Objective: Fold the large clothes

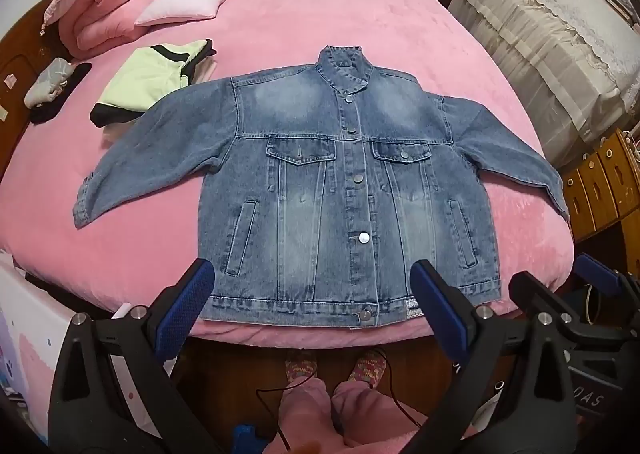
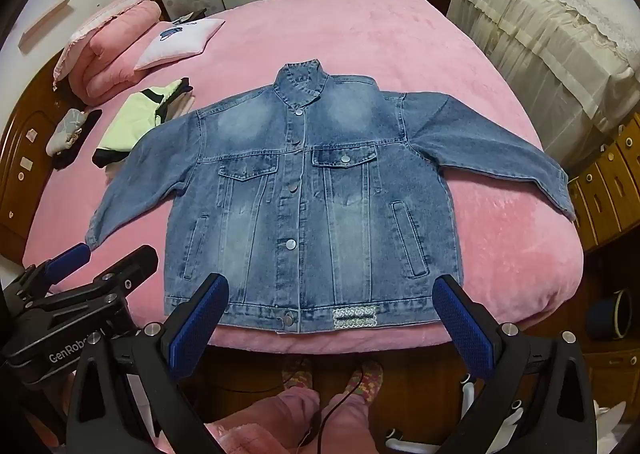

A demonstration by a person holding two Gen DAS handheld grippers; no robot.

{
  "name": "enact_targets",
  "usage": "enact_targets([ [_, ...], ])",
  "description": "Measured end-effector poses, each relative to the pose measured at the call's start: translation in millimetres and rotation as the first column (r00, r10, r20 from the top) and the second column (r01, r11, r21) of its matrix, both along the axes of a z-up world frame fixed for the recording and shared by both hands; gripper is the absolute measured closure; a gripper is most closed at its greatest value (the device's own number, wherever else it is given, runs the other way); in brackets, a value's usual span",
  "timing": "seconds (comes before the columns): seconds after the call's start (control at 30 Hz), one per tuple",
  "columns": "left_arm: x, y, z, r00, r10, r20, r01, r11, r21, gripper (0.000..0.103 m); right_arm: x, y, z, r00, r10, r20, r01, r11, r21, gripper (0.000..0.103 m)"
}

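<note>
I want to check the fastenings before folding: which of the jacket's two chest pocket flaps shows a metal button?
The chest pocket flap on the picture's right of the denim jacket; the other flap shows no button.

Occlusions and cut-offs, both wrist views

The denim jacket [image 1: 344,190] covers the near part of the folded green garment [image 1: 156,74]; its lower hem corners sit behind the blue pads of the left gripper [image 1: 312,306] in the left view and of the right gripper [image 2: 332,318] in the right view. The woven hem label [image 2: 356,317] carries a pattern too small to read. The pink pillow [image 2: 180,40] print is too small to identify. Gripper bodies run off the lower edge. Only the person's pink trouser legs [image 1: 320,414] and patterned slippers [image 2: 370,378] show; the bed [image 1: 360,14] hides the floor beyond. The draped furniture [image 1: 560,34] is cut by the frame's dark corner
</note>
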State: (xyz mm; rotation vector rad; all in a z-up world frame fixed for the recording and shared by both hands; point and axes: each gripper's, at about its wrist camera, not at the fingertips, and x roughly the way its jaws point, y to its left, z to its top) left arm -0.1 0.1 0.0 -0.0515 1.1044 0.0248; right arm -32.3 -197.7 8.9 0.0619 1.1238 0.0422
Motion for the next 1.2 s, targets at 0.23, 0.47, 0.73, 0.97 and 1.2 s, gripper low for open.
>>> enact_targets([
  [0.23, -0.2, -0.3, 0.3, 1.000, 0.001, -0.001, -0.001, 1.000, 0.000, 0.006, 3.8, 0.4, -0.9, 1.000, 0.001, -0.004, -0.001, 1.000, 0.005, 0.000],
  [0.47, -1.3, -2.9, -0.3, 1.000, -0.001, 0.000, 0.001, 1.000, 0.007, 0.006, 5.3, 0.8, -2.0, 1.000, 0.001, -0.007, -0.001, 1.000, 0.002, 0.000],
  [0.73, 2.9, 1.5, -0.3, 1.000, 0.000, -0.001, 0.000, 1.000, 0.000, 0.006, 5.0, 0.5, -1.5, 1.000, 0.000, -0.008, 0.000, 1.000, 0.000, 0.000],
  [0.97, 3.9, 1.2, 0.2, 1.000, 0.001, -0.001, -0.001, 1.000, 0.001, 0.006, 4.9, -0.1, -0.8, 1.000, -0.001, -0.006, 0.001, 1.000, -0.004, 0.000],
  [1.2, 3.7, 4.0, -1.0, 1.000, 0.003, -0.003, -0.003, 1.000, -0.005, 0.006, 4.3, -0.8, -0.1, 1.000, -0.001, -0.006, 0.001, 1.000, -0.004, 0.000],
])
